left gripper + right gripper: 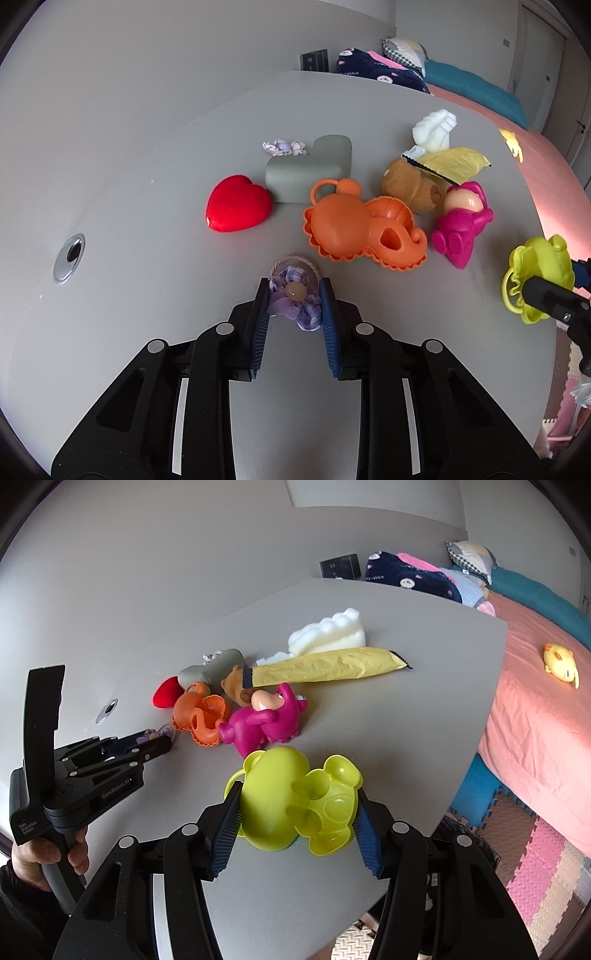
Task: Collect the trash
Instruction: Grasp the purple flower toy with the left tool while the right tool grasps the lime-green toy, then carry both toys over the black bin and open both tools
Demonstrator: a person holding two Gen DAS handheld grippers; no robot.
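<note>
My left gripper (294,295) is shut on a purple flower hair tie (295,301) that rests on the grey table (147,192). My right gripper (297,805) is shut on a lime green plastic toy (295,797) and holds it above the table's near edge; the toy also shows in the left wrist view (535,277). A yellow wrapper (328,668) lies across a brown bear (236,686) beside a white foam piece (328,635). The left gripper shows in the right wrist view (147,746).
An orange toy (354,229), a pink doll (461,221), a red heart (236,203), a grey corner block (310,170) and a small fabric bow (284,147) crowd the table's middle. A metal grommet (70,258) sits at the left. A pink bed (535,709) lies beyond the right edge.
</note>
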